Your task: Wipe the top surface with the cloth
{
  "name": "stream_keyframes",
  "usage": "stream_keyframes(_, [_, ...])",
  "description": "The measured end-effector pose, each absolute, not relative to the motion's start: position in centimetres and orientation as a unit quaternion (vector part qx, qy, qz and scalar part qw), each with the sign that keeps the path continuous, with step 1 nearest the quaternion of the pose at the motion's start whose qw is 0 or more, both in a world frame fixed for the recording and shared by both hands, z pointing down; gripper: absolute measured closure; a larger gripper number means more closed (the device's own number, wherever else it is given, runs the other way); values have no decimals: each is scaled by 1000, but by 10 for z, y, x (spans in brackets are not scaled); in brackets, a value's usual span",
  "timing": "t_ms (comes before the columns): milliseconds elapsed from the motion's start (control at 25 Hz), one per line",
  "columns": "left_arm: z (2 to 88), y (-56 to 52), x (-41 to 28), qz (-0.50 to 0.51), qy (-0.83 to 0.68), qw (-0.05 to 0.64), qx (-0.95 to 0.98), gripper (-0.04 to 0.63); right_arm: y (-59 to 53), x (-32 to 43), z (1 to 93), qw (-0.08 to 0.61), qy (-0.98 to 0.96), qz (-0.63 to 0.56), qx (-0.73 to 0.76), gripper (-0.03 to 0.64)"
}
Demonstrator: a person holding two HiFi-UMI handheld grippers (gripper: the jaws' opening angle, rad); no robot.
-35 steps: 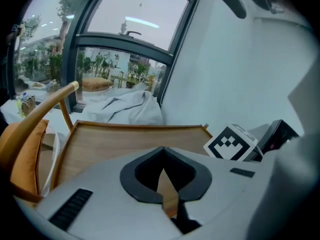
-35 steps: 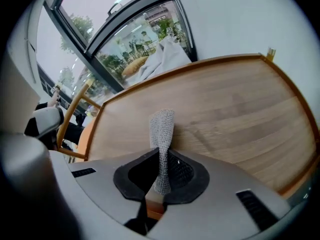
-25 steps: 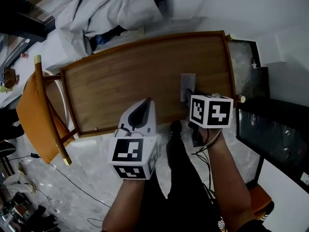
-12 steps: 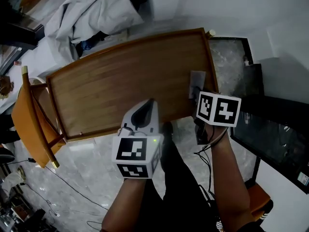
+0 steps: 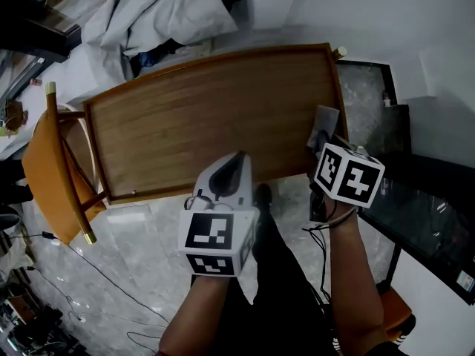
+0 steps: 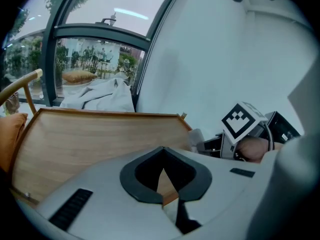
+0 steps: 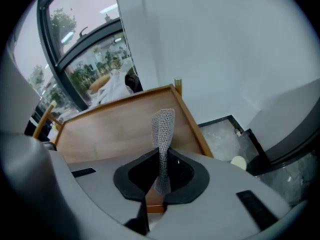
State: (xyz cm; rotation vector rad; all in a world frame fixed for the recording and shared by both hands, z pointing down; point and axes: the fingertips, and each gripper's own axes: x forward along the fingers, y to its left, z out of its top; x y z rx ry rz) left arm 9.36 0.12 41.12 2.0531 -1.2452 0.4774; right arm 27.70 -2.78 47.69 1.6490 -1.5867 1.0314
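Right gripper view shows the grey mesh cloth (image 7: 162, 134) pinched in the right gripper's (image 7: 154, 200) jaws at frame centre, upright above the right end of the rimmed wooden tabletop (image 7: 115, 129) and perhaps lifted clear. The left gripper (image 6: 165, 205), jaws together and empty, hangs by the tabletop's near edge.

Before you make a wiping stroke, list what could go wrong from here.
1. The right hand-held gripper pinches the cloth by one end, so it stands out as a narrow strip. Dragged over the wooden top, it may pull out of the jaws or clean only a thin stripe.
2. The cloth is close to the raised rim at the top's right end. A stroke that way could snag there.
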Motion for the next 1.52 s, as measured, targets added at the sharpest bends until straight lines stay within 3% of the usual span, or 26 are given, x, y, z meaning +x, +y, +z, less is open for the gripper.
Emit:
stream_keyframes(240, [372, 21, -10, 151, -519, 330, 774, 584, -17, 92, 437, 211, -746, 386, 499, 580])
stream_keyframes(480, [345, 47, -141, 146, -566, 317, 747, 584, 38, -101, 450, 217, -809, 412, 359, 580])
stream_keyframes(680, [333, 71, -227, 149, -583, 298, 741, 584, 77, -202, 481, 227, -809, 453, 296, 580])
stream_keyframes(840, [323, 81, -274, 141, -604, 285, 731, 584, 86, -237, 498, 254, -801, 462, 284, 580])
stream_keyframes(1080, [337, 89, -285, 138, -610, 295, 722, 584, 92, -258, 516, 308, -792, 441, 291, 580])
stream_keyframes(1520, [339, 75, -195, 146, -554, 302, 762, 584, 75, -165, 522, 348, -751, 437, 352, 580])
